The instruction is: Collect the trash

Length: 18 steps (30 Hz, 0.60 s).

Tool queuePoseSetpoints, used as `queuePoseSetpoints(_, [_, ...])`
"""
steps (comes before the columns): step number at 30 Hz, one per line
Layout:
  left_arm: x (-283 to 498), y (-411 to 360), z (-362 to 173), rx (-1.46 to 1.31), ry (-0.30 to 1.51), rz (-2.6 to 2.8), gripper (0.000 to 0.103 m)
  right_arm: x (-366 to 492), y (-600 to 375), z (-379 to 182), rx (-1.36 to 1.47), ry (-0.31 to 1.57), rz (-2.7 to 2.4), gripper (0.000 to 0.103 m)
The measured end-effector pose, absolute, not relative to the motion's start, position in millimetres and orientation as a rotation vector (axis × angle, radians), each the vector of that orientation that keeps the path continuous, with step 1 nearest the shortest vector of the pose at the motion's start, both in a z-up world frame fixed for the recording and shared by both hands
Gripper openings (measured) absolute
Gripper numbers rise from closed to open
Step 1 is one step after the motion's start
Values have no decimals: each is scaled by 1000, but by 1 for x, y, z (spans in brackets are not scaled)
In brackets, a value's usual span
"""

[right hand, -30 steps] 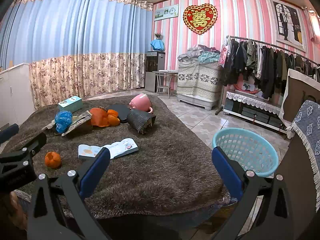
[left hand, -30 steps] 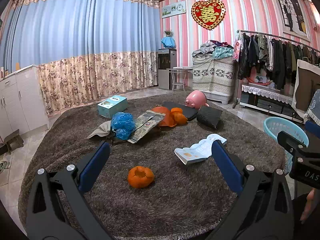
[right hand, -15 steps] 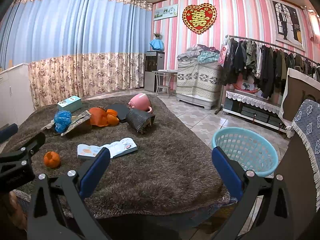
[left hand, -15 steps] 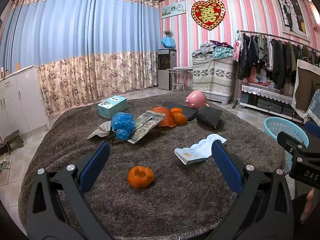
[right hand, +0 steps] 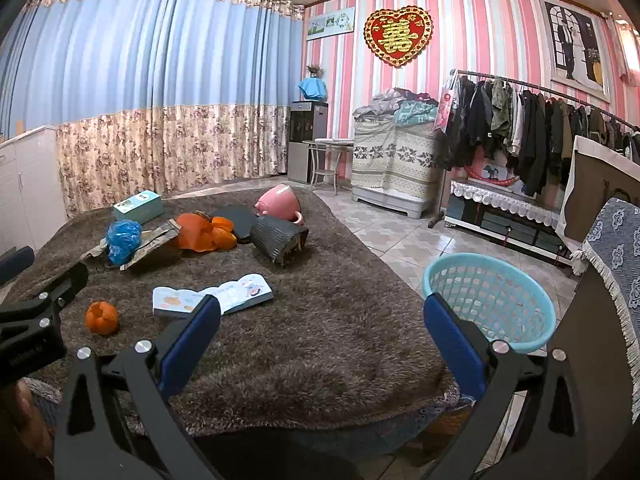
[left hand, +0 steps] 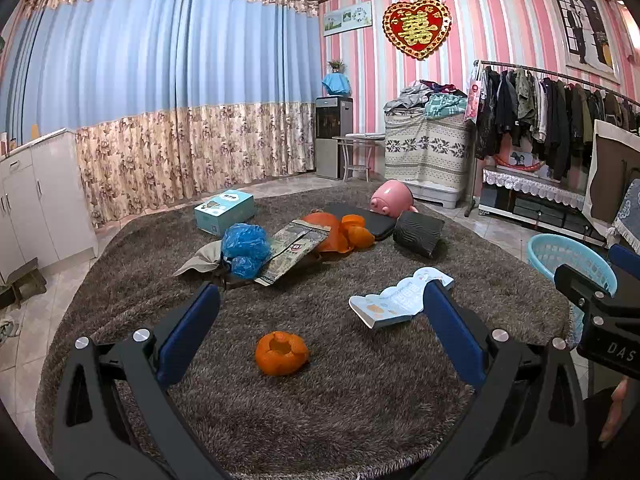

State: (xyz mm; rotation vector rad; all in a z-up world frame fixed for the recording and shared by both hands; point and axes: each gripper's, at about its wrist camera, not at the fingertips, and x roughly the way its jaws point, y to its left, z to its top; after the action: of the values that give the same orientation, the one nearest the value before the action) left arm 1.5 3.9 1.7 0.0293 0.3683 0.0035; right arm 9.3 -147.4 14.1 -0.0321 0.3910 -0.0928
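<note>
An orange peel (left hand: 282,353) lies on the shaggy brown cover (left hand: 328,400), just ahead of my open left gripper (left hand: 320,312). Further back sit a blue plastic bag (left hand: 244,248), a printed wrapper (left hand: 294,246), more orange peels (left hand: 344,232) and a torn white-blue packet (left hand: 400,300). My right gripper (right hand: 320,320) is open and empty above the cover's near right part. The orange peel (right hand: 102,317) lies to its left and the light-blue basket (right hand: 490,300) stands on the floor to its right.
A teal box (left hand: 224,210), a pink mug (left hand: 390,200), a black roll (left hand: 418,232) and a dark flat pad (left hand: 368,220) lie at the back of the cover. A clothes rack (right hand: 532,132) lines the right wall, white cabinets (left hand: 36,200) the left.
</note>
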Motion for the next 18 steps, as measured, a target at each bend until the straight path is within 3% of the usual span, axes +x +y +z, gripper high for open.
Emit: queuePoseSetpoints(18, [5,6,2,28,375,4,98,9,-149,13,-29,396,-93,99])
